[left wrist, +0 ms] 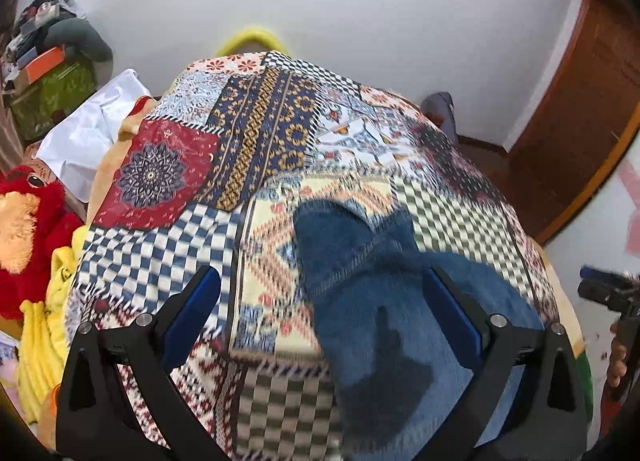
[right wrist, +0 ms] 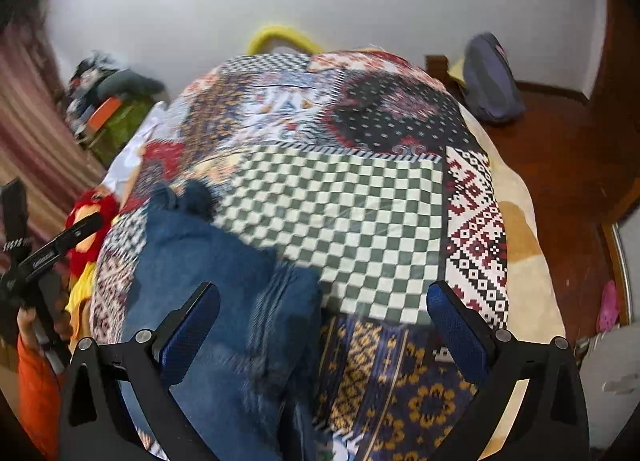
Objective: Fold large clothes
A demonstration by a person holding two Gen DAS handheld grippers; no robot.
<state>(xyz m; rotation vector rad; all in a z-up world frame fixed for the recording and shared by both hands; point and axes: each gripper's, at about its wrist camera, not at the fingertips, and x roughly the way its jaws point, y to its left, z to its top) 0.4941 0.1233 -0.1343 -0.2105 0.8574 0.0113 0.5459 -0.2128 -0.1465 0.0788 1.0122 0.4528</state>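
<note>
A pair of blue jeans [left wrist: 400,301] lies on a bed covered by a patchwork bedspread [left wrist: 256,133] of checkered, floral and woven-look panels. In the left wrist view the jeans run from the near edge up toward the middle of the bed, partly folded, with a stitched seam crossing the upper part; the picture is blurred there. In the right wrist view the same jeans [right wrist: 208,293] sit on the near left part of the bedspread [right wrist: 340,221], touching the green-and-white checkered panel.

At the far left corner of the room a green box [left wrist: 52,97] carries a heap of things, among them an orange box [left wrist: 44,61] and a dark cushion; what is inside cannot be told.

The left tool [left wrist: 320,301] hangs above the jeans with its jaws spread wide and nothing between them. The right tool [right wrist: 322,309] is likewise released, jaws wide apart, hovering over the edge of the jeans and the bedspread. Each tool appears at the edge of the other's view, gripped by a hand [right wrist: 28,325] with an orange sleeve [right wrist: 36,389].

A red and yellow plush toy [left wrist: 28,221] lies beside the bed on the left.
</note>
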